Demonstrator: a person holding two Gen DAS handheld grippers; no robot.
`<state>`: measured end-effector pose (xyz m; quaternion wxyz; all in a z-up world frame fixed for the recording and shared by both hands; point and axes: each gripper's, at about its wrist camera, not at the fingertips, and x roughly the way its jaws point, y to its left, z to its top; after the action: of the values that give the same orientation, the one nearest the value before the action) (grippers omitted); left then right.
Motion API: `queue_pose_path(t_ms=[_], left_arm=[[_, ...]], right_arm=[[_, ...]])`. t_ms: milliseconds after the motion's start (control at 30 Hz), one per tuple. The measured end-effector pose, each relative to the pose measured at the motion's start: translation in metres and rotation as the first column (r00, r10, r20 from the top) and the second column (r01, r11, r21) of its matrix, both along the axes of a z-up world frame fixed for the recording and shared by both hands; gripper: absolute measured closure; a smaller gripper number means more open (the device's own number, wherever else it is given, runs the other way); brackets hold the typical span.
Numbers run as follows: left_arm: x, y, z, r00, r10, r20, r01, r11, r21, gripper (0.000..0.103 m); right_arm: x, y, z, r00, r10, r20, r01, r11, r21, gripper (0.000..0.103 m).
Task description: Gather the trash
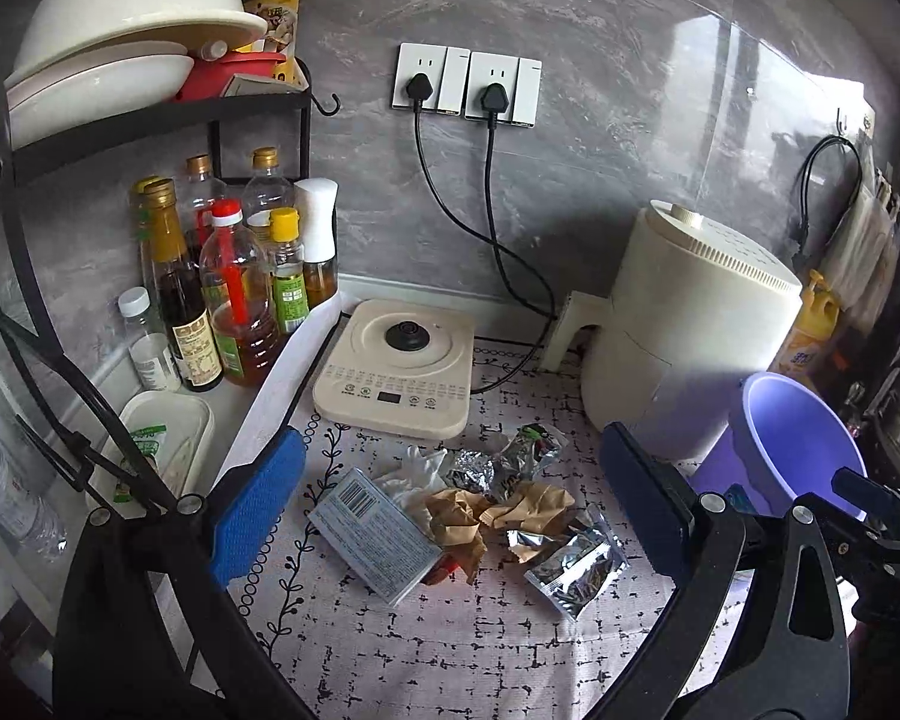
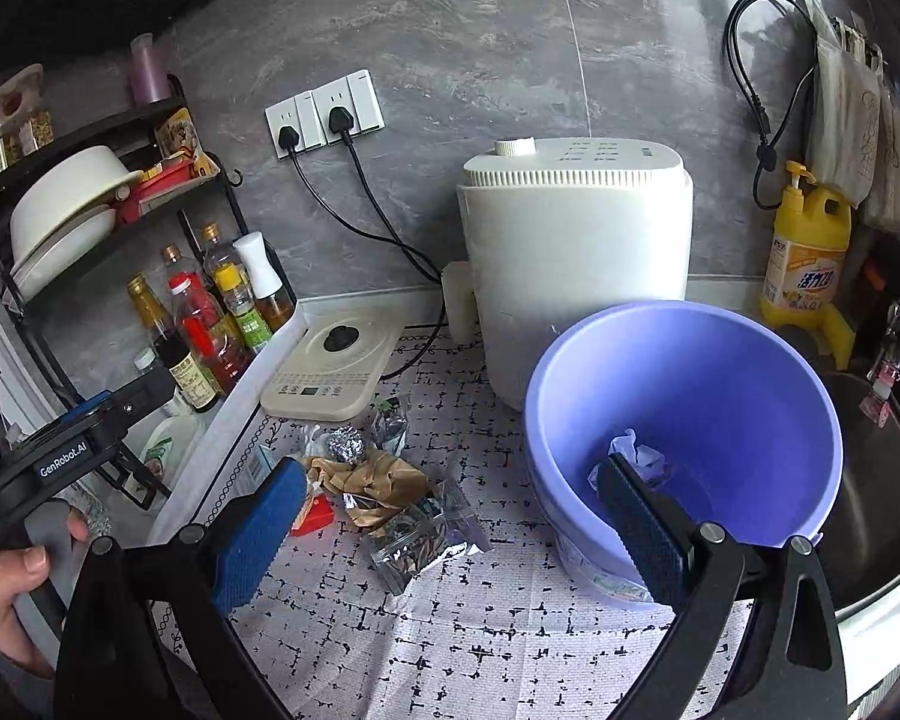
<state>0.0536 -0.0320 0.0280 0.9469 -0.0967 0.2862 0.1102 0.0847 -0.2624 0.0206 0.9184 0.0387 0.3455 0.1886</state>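
Hovering above the patterned counter mat (image 1: pixel 450 648), the left gripper (image 1: pixel 450 510) has its blue ribbed pads spread wide with nothing between them, the trash pile framed in the gap. The right gripper (image 2: pixel 450 531) is likewise spread and empty, one pad over the mat and the other over the rim of the purple bucket (image 2: pixel 768 408), which stands just in front of the white air fryer (image 2: pixel 576 252). In the right wrist view a bare hand (image 2: pixel 6 594) grips the left tool's handle, whose black body reads "GenRobot.AI"

The trash lies heaped on the mat between the induction cooker (image 1: pixel 399 369) and the grippers — crumpled brown paper (image 1: pixel 486 519), a crushed foil ball (image 1: pixel 471 471), a shiny silver foil pouch (image 1: pixel 576 564), a flat grey-blue carton (image 1: pixel 372 534) showing a barcode, and some thin white wrapping (image 1: pixel 414 474). A crumpled white scrap (image 2: pixel 636 453) already sits in the smooth plastic bucket

The mat is woven, white with black broken grid marks and a vine border. Glass and plastic oil and sauce bottles (image 1: pixel 222 294) crowd under a black wire rack (image 1: pixel 150 114) holding cream bowls. A yellow pump bottle (image 2: pixel 807 258) with Chinese lettering stands at the right — its characters are too small to read surely
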Motion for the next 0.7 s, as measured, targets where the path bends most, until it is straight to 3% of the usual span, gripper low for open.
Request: queue_pose_path(t_ms=[367,700], left_arm=[[0.011,0.056,-0.037,0.996,-0.007,-0.089,0.002,0.999,-0.054,0.008],[0.041,0.075,-0.094,0.978,-0.081,-0.195,0.063,0.993,-0.096,0.01]], right_arm=[[0.009,0.064,-0.021,0.997,0.044,-0.065,-0.047,0.998,-0.032,0.013],[0.014,0.087,-0.063,0.99,-0.032,-0.135,0.019,0.995,-0.097,0.015]])
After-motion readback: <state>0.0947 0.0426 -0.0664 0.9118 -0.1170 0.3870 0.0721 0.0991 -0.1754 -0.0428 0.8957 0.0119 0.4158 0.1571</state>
